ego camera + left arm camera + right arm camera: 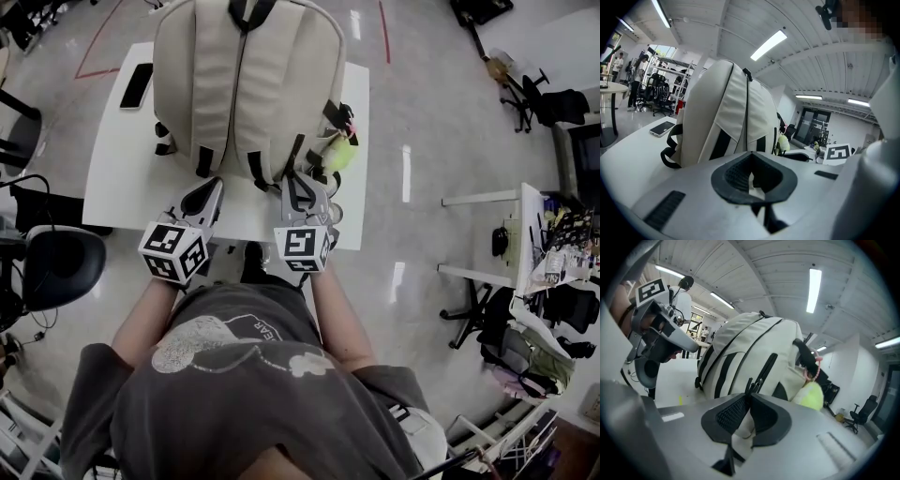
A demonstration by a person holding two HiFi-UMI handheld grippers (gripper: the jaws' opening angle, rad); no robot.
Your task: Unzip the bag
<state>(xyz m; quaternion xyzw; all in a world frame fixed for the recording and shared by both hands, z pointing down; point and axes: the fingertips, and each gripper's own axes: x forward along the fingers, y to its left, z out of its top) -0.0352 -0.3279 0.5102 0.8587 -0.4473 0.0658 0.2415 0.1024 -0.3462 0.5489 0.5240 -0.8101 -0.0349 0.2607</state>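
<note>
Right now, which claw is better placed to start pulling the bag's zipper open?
Right. The right claw looks pinched shut on a black zipper pull at the backpack's near end. The left claw is shut and empty, and probably better suited to steadying the backpack.

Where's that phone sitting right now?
In the head view the phone lies flat on the white table, near its far left corner, just left of the beige backpack.

Person wears a dark grey short-sleeved T-shirt [234, 394] with a pale printed graphic. Left tool [214, 185] and right tool [300, 180] have white shells and black ribbed pads [736, 176]. Each carries a white marker cube [173, 251] with black squares.
</note>
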